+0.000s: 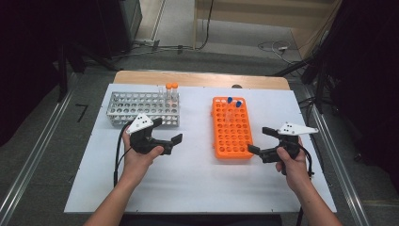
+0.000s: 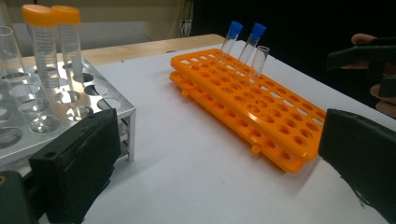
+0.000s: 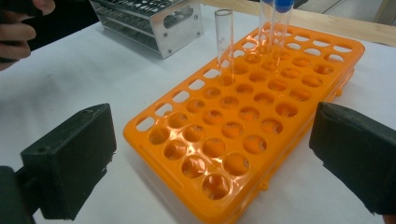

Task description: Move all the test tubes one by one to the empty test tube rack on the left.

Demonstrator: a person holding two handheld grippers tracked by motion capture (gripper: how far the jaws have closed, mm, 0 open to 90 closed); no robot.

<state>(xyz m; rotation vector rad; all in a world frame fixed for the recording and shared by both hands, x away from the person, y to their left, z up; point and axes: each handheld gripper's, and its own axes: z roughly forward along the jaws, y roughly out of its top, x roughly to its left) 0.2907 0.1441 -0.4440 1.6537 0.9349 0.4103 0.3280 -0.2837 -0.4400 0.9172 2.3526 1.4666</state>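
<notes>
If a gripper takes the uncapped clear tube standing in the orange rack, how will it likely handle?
The uncapped tube looks thin-walled and glossy, so probably light, slippery and perhaps fragile. It stands loosely in the orange rack, so a sideways nudge would likely tilt it. Being round, it would probably roll if dropped.

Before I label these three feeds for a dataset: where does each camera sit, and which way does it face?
High view: above the person's side, facing forward and down on the table; both forearms, left gripper, right gripper.
Left gripper view: on that gripper, facing the metal rack and orange rack; its open jaws.
Right gripper view: on that gripper, facing the orange rack; open jaws.
All views share the orange rack.
</notes>
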